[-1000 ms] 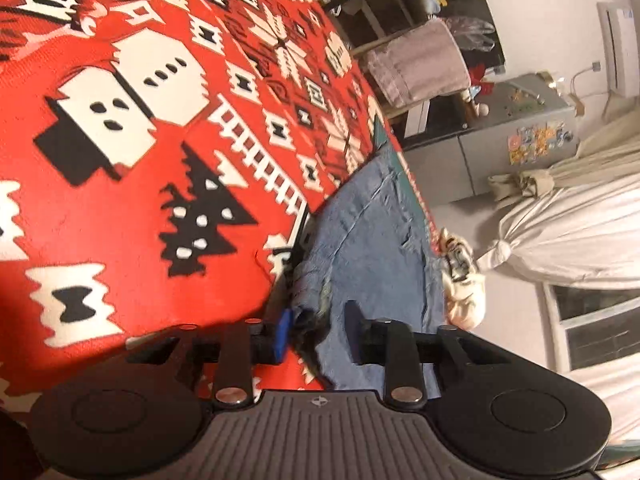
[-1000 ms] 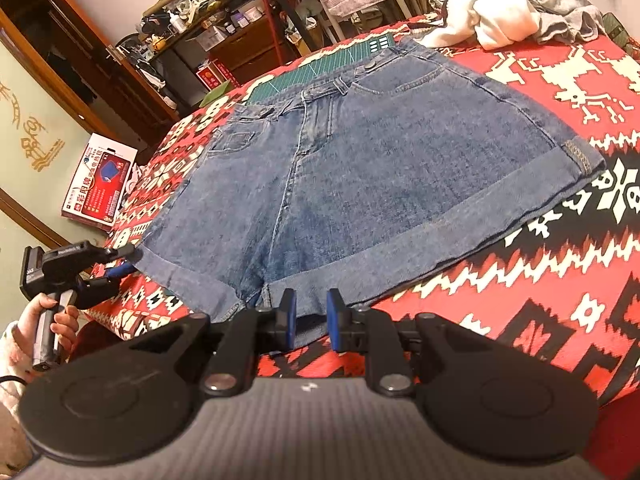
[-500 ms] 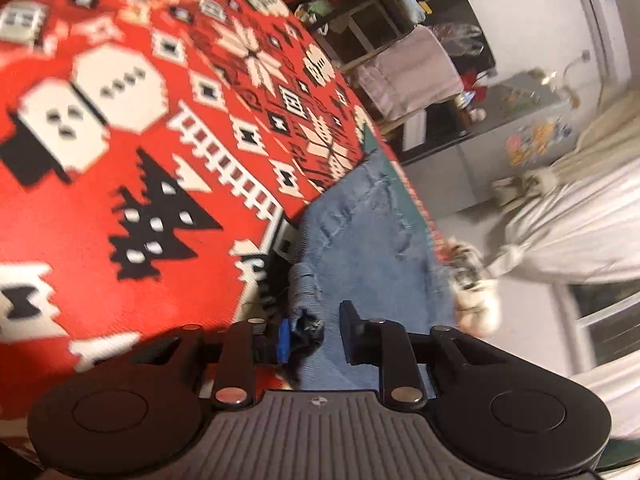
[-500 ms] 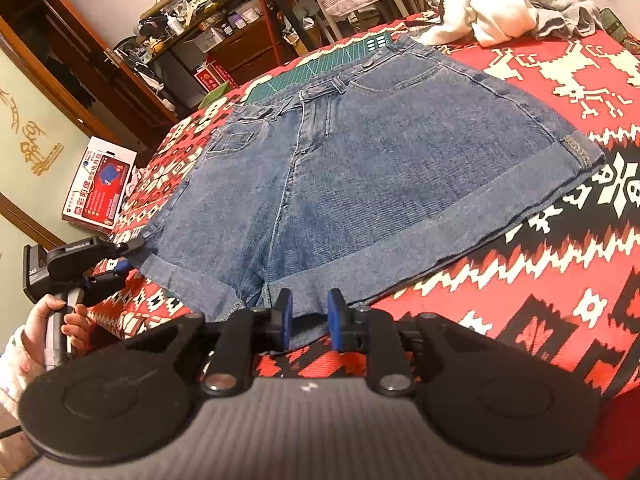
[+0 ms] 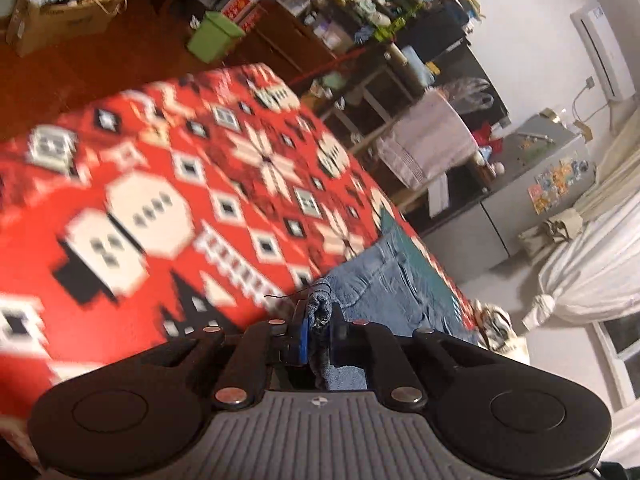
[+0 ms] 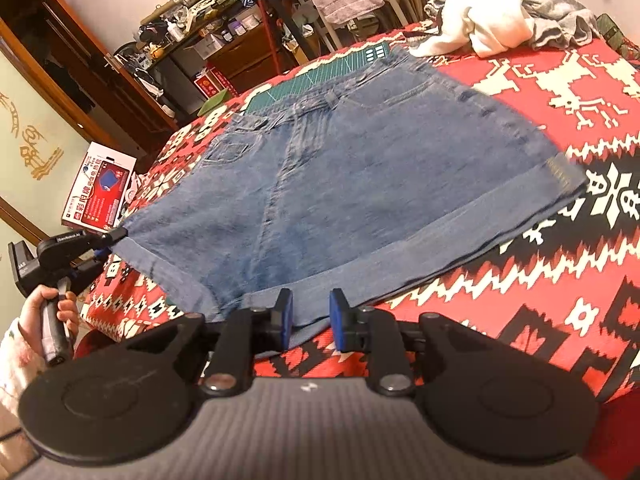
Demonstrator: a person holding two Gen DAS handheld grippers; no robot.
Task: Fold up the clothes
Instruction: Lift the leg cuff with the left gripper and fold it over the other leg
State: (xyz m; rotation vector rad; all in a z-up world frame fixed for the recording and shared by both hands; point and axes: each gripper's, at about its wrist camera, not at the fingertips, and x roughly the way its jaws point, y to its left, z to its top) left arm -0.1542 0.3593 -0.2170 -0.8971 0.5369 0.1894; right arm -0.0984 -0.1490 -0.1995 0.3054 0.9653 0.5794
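Red patterned cloth [image 6: 560, 280] covers the surface, denim shorts [image 6: 360, 184] spread flat on it. Left tool [image 5: 316, 336] pinches the left leg's cuff corner; right tool [image 6: 311, 318] gapes at the near hem, holding nothing. First fold seems underway — next, probably carry that corner rightward.

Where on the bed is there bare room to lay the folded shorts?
Bare red blanket lies between the denim shorts and the near edge, right of the right gripper. More lies left of the shorts in the left wrist view. The far corner holds a clothes pile.
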